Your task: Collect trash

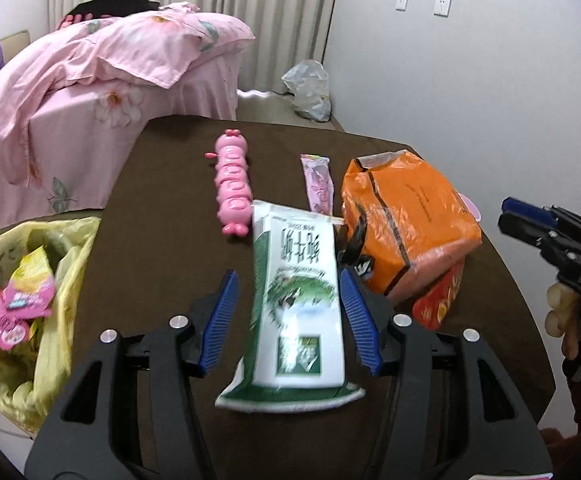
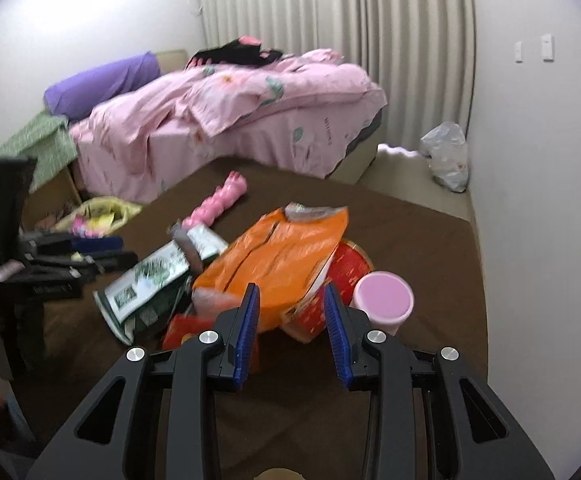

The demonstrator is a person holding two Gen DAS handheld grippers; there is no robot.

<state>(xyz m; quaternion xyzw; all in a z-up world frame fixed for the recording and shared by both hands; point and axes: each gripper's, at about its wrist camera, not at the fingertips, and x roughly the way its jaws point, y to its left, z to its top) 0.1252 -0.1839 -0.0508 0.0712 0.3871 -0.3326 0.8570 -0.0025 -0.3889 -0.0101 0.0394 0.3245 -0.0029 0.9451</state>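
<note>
Both grippers (left (image 1: 288, 320), right (image 2: 290, 330)) tilt down, jaws apart, over table (image 1: 162, 200).

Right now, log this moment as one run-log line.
left gripper: open, astride milk carton, pads clear | right gripper: open, empty, facing orange bag | trash bag: wrappers inside

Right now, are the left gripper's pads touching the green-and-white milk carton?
Apart. In the left wrist view the left gripper straddles the green-and-white milk carton, with brown table showing between each blue pad and the carton.
</note>
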